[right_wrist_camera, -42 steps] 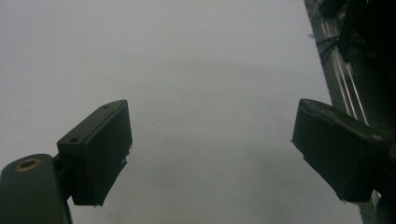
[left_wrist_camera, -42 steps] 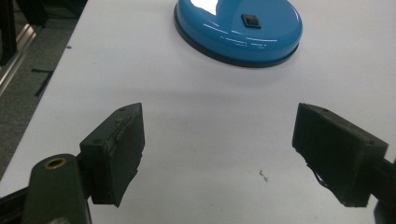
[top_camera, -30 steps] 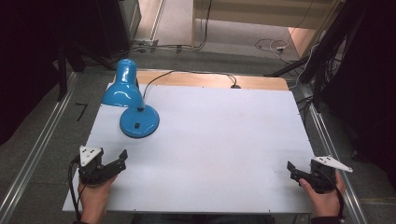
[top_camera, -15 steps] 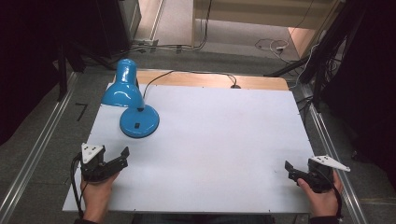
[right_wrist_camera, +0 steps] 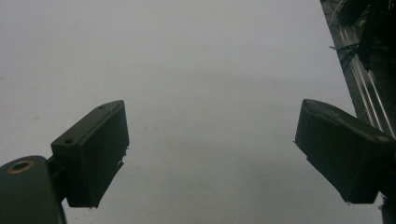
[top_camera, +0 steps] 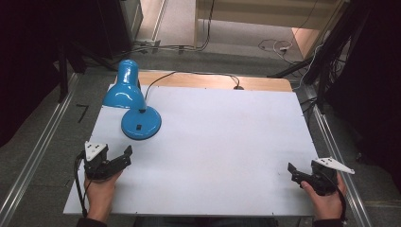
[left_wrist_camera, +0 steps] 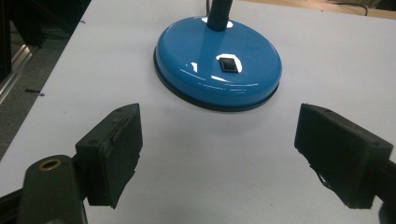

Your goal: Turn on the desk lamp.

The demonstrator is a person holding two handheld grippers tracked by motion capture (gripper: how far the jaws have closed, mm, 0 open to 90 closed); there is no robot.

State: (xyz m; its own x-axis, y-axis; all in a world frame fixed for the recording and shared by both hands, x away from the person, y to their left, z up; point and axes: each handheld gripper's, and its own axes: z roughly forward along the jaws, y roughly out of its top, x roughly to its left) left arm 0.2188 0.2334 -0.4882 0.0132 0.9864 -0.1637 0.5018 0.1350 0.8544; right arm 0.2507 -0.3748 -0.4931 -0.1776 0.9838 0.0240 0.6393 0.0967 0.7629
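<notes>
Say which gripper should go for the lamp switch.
Left. The left gripper sits open just short of the lamp, facing its switch. The right gripper is across the table.

A glossy blue lamp [top_camera: 133,101] with a black switch stands on a plain white counter [top_camera: 227,142], near black claws.

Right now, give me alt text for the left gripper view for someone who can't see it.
A blue desk lamp's round base, with a small black switch on top, sits on a white table just ahead of the left gripper. Its two black jaws stand wide apart, holding nothing. The lamp's neck rises out of frame.
</notes>
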